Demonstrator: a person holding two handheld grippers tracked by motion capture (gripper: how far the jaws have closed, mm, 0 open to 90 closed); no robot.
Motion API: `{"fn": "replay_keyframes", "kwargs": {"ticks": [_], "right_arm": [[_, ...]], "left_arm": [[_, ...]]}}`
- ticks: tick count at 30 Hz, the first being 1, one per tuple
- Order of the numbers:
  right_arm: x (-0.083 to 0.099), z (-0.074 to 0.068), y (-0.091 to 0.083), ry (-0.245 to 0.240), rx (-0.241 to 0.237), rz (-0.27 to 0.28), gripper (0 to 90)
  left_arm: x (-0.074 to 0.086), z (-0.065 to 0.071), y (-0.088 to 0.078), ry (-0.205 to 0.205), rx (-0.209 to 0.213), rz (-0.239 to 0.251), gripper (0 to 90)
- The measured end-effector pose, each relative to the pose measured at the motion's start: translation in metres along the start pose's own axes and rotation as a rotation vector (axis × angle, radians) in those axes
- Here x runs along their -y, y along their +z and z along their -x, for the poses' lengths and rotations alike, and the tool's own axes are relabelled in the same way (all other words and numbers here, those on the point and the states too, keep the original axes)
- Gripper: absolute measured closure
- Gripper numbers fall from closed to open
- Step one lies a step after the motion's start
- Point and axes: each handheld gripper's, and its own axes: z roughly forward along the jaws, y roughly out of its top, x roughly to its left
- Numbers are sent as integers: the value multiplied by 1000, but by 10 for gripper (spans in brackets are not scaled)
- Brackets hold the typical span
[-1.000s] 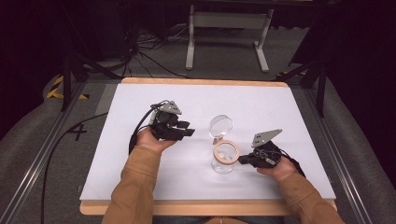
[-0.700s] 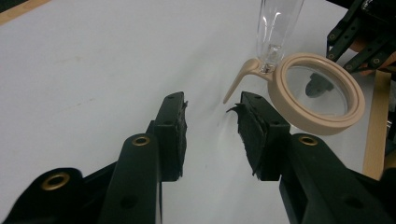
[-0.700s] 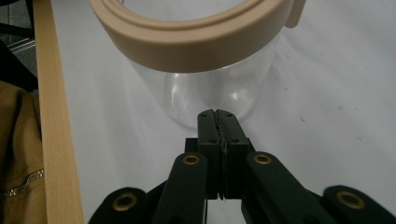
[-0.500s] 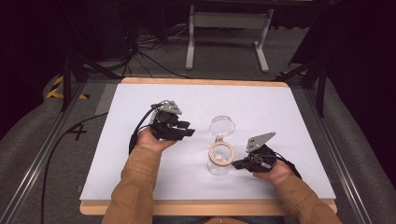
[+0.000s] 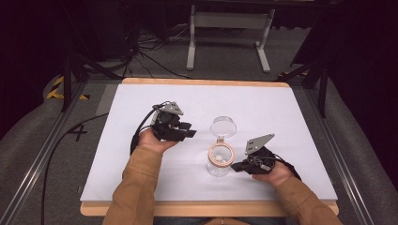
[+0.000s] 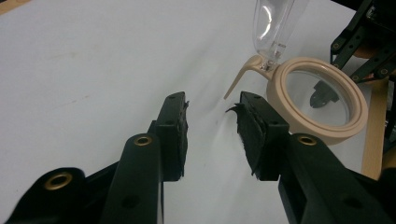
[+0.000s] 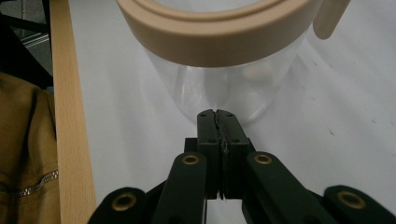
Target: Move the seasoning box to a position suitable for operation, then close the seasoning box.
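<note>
A clear glass jar [image 5: 219, 168] with a tan ring rim [image 5: 220, 153] stands on the white table, its clear hinged lid [image 5: 223, 125] swung open behind it. My left gripper [image 5: 190, 132] hovers to the jar's left, open and empty. In the left gripper view its jaws [image 6: 212, 121] stand apart, short of the tan rim [image 6: 327, 135] and the raised lid [image 6: 273, 23]. My right gripper [image 5: 234, 166] lies low at the jar's right side, shut with nothing between the jaws. In the right gripper view its closed tips [image 7: 217, 114] sit right at the lower glass wall [image 7: 187, 88], under the rim [image 7: 219, 42].
The white table top [image 5: 281, 108] has a wooden edge [image 5: 206, 208] along the person's side. Black frame rails [image 5: 338, 154] run along both sides, and a cable [image 5: 56, 150] trails off to the left. A grey stand [image 5: 225, 21] sits on the floor beyond.
My right gripper has slid a little left and toward the person, closing in on the jar's lower side. The left gripper has stayed put.
</note>
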Motion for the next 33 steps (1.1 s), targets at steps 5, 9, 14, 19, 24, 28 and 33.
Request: {"fn": "replay_keyframes", "kwargs": {"ticks": [5, 9, 14, 19, 24, 28, 33], "right_arm": [[-1, 2, -9, -1, 11, 11, 891], [-2, 4, -21, 5, 29, 47, 891], [-3, 4, -30, 8, 42, 76, 891], [-7, 3, -43, 12, 54, 135, 892], [-12, -2, -50, 19, 45, 189, 892], [-17, -4, -51, 19, 41, 229, 892], [-26, -7, -50, 51, 65, 321, 893]], "left_arm": [[-1, 0, -2, -5, 3, 14, 675], [-1, 1, 0, -11, 0, 32, 714], [-3, 4, 0, -20, -9, 72, 776], [-6, 5, 4, -22, -22, 117, 871], [-10, 3, 17, -48, -17, 122, 896], [-12, 0, 29, -63, -20, 119, 895], [-16, 2, 40, -63, -16, 123, 894]]}}
